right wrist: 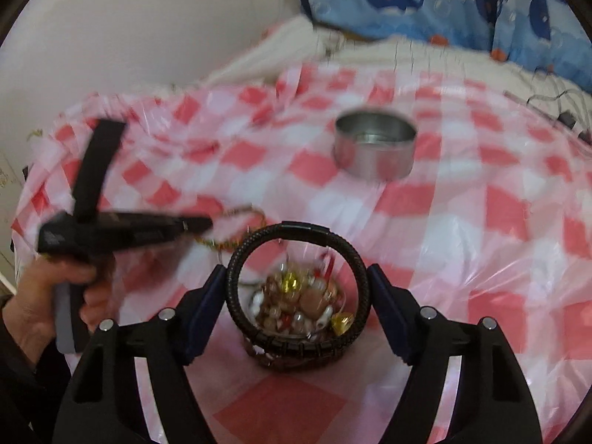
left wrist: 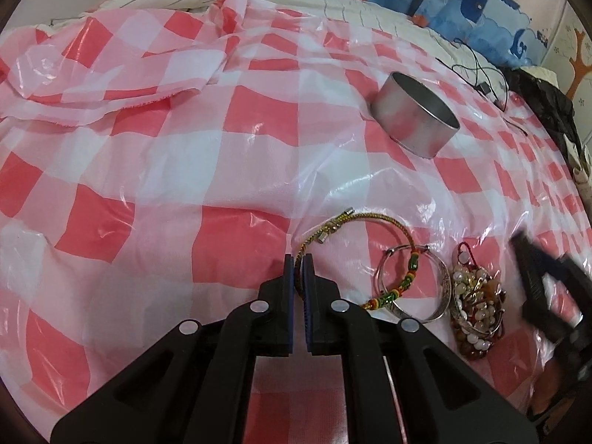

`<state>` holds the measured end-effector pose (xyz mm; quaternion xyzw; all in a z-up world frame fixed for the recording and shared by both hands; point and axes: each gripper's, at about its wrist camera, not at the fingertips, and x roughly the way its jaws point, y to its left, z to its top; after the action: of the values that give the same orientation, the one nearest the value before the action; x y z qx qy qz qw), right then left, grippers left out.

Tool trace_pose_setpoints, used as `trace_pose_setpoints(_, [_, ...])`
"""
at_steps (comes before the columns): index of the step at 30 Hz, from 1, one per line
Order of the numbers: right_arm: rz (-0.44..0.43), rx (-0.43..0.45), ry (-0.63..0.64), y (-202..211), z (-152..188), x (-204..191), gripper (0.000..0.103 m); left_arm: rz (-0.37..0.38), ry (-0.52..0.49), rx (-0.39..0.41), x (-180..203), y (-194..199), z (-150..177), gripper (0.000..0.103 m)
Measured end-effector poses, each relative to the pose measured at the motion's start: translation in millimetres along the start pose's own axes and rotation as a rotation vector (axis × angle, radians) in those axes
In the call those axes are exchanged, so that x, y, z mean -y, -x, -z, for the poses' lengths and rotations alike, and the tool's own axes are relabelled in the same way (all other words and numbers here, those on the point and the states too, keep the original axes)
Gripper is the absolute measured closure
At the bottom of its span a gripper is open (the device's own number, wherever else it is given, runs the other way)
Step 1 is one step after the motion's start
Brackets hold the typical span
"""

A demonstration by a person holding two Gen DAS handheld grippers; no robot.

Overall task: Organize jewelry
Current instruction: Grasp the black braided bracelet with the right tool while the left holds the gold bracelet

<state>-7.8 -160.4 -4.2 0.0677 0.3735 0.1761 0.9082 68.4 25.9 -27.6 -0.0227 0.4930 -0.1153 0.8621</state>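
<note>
A round metal tin stands open on the red-and-white checked sheet, also in the right wrist view. My left gripper is shut on the gold braided bangle, which lies by a silver bangle and a red-green beaded bracelet. A heap of bead jewelry lies to their right. My right gripper holds a black braided leather bracelet between its fingers, above the bead heap. The left gripper also shows in the right wrist view, the right gripper in the left wrist view.
The checked plastic sheet is wrinkled and bunched at the far left. Whale-print blue bedding and white bedding lie behind. Black cables and a black bag sit at the far right.
</note>
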Motion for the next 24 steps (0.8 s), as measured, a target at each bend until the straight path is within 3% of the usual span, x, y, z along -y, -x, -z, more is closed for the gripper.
trace_pose_setpoints(3, [0.09, 0.017, -0.006, 4.5, -3.9, 10.6, 0.03, 0.011, -0.028, 0.033, 5.3, 7.5, 1.2, 0.099])
trace_pose_setpoints(6, [0.201, -0.01, -0.03, -2.2, -2.5, 27.0, 0.03, 0.009, -0.061, 0.106, 12.3, 21.2, -0.7, 0.099])
trace_pose_setpoints(9, [0.258, -0.046, -0.077, -10.7, -1.2, 45.6, 0.03, -0.006, -0.082, 0.15, 15.1, 29.0, -2.9, 0.1])
trace_pose_setpoints(15, [0.26, -0.064, -0.095, -16.4, 1.1, 53.1, 0.029, -0.011, -0.09, 0.138, 14.9, 26.1, -4.4, 0.1])
trace_pose_setpoints(19, [0.278, -0.101, -0.098, -22.5, 4.5, 55.2, 0.027, -0.047, -0.095, 0.032, 13.4, 4.0, 0.2, 0.099])
trace_pose_setpoints(21, [0.29, -0.121, -0.104, -25.9, 7.3, 57.4, 0.027, -0.054, -0.085, 0.023, 12.4, 0.6, 0.7, 0.099])
trace_pose_setpoints(24, [0.292, -0.099, -0.121, -20.3, 7.6, 60.7, 0.026, -0.067, -0.073, 0.029, 9.0, 0.1, 1.2, 0.091])
